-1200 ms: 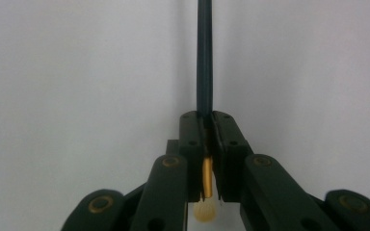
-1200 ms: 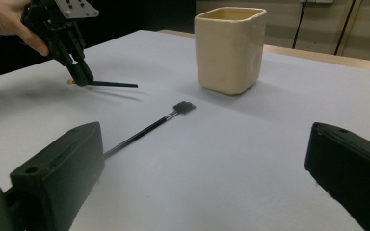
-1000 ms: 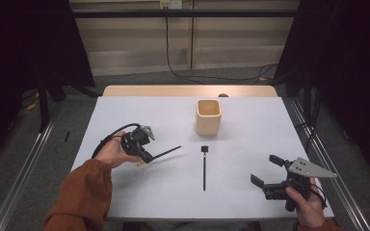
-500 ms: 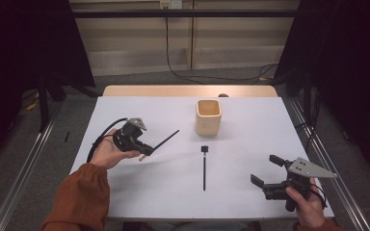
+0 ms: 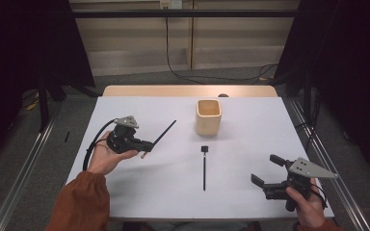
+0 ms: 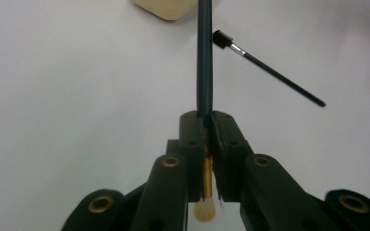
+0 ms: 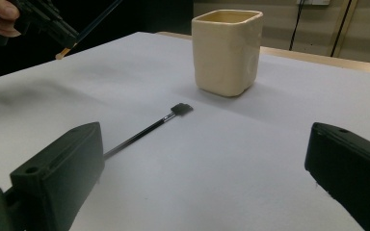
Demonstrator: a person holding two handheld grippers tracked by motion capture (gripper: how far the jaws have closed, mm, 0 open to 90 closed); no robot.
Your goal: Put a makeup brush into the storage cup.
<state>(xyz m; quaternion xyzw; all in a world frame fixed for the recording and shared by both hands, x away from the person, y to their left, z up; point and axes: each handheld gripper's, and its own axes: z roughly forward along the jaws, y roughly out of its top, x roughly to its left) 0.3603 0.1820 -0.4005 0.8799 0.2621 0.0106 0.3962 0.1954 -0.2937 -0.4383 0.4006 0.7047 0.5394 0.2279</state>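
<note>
High view: left gripper [image 5: 144,144] pinches brush [image 5: 163,133] left of cup [image 5: 207,116]; right gripper [image 5: 265,171] spread.
Left gripper view: brush [image 6: 204,72] clamped (bristles at the rear).
Right gripper view: jaws wide, flat brush [image 7: 147,130] before cup [image 7: 226,50].

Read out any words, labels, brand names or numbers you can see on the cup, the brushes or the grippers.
None: no readable text stands anywhere.
Cup: plain cream walls, no print.
Brush in the left gripper: dark handle, no marking.
Brush on the table: no marking.
Right gripper: its grey plate is blank.
</note>
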